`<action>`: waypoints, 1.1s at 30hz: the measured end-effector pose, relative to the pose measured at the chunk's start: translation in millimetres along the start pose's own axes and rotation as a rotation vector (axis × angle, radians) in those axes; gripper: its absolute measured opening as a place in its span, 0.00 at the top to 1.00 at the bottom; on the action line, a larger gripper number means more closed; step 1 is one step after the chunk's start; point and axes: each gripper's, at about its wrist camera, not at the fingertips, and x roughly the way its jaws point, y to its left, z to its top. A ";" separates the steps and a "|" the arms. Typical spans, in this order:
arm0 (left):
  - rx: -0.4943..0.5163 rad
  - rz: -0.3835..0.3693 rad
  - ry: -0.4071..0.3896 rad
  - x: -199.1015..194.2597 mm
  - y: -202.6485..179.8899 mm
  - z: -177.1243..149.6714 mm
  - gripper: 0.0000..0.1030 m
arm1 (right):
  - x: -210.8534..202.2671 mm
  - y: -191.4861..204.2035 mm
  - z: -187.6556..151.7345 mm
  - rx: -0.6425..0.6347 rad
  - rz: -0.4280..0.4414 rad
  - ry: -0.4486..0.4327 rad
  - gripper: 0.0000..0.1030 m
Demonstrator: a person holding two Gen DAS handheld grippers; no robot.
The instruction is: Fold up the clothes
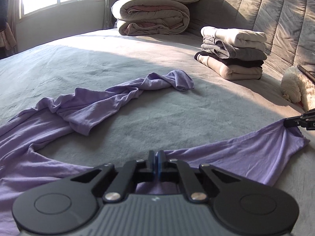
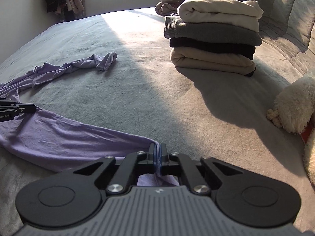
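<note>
The lilac garment (image 1: 82, 108) lies crumpled across the grey bed (image 1: 137, 63), one sleeve twisted away toward eleven o'clock, its near edge drawn taut between the two tools. The left tool (image 1: 157, 158) is pressed together on that edge at six o'clock; the right tool (image 2: 157, 157) pinches the same edge's far corner. The step in hand looks like the opening grasp before spreading the garment flat. Next, both tools probably need to lift and pull apart together, shaking the twisted sleeve loose. A stack of folded clothes (image 2: 214, 39) waits at one o'clock, a fluffy white toy (image 2: 293, 108) at three.
</note>
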 end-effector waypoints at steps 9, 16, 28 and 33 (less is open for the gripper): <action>-0.049 0.071 -0.062 13.3 6.7 11.7 0.98 | 21.3 2.2 23.2 0.050 -0.074 -0.053 0.98; -0.086 0.078 -0.043 23.7 12.2 11.7 0.96 | 43.3 11.4 28.4 0.049 -0.115 -0.018 0.97; -0.060 -0.054 -0.082 -26.3 -16.3 -0.5 0.55 | 25.6 -17.7 17.3 0.191 -0.180 -0.012 0.87; -0.016 -0.215 -0.092 -39.7 -45.4 -18.9 0.55 | 9.0 -47.8 0.5 0.301 -0.177 -0.004 0.86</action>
